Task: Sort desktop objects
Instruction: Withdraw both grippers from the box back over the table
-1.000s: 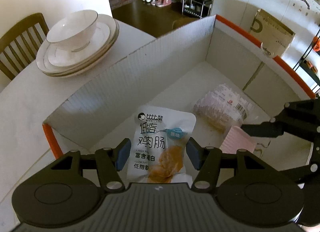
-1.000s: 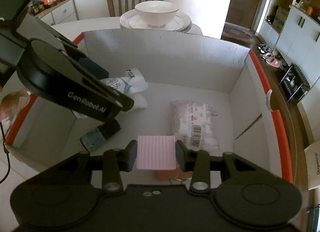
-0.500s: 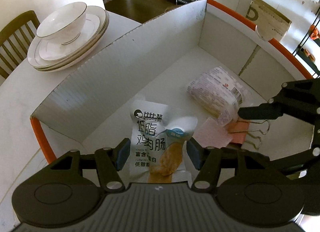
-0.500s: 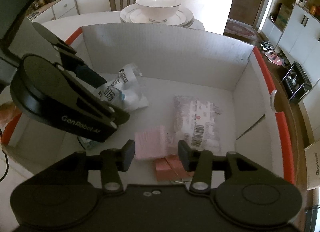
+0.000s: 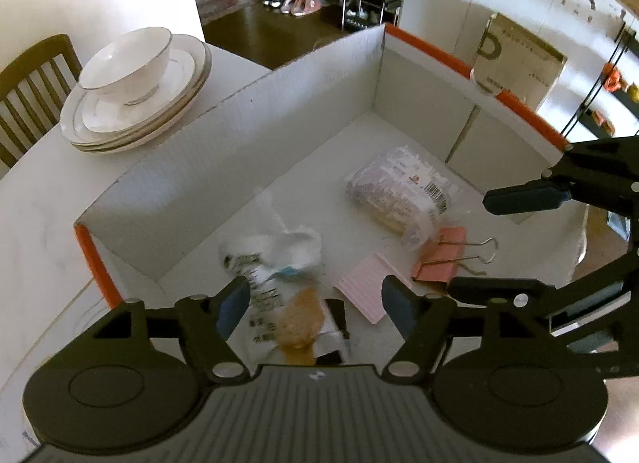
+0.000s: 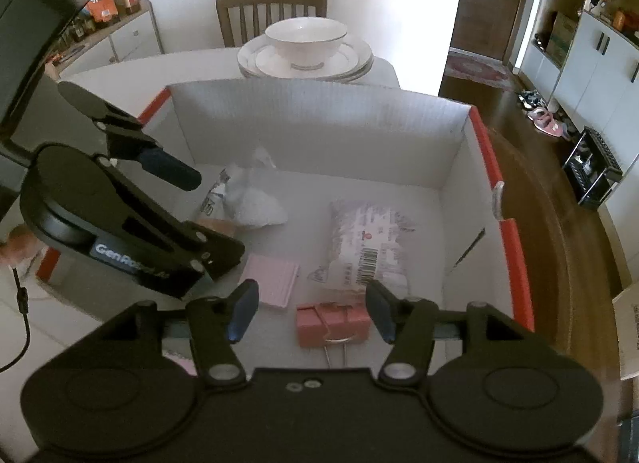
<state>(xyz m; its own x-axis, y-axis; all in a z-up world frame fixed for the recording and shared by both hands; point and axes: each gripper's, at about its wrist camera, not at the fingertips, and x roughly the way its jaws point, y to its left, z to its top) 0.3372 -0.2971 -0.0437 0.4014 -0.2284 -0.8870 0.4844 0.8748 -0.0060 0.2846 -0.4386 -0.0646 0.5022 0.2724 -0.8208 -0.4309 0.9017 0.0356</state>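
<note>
A white box with orange rims [image 5: 247, 151] [image 6: 319, 111] holds the sorted things. A white snack pouch [image 5: 275, 283] [image 6: 251, 199] lies blurred on the box floor below my open, empty left gripper [image 5: 313, 305]. A pink ribbed pad [image 5: 367, 287] [image 6: 273, 277], a pink binder clip [image 5: 439, 259] [image 6: 331, 323] and a clear packet with a barcode [image 5: 399, 191] [image 6: 367, 243] lie on the floor. My right gripper [image 6: 311, 313] is open and empty above the clip.
A bowl on stacked plates [image 5: 131, 88] [image 6: 305, 48] stands on the white table behind the box. A wooden chair [image 6: 271, 8] is beyond it. A dark object [image 5: 335, 315] lies under the pouch.
Both grippers opened and rose. The left let the snack pouch fall into the box; the right let go of the pink pad, which now lies on the box floor.
</note>
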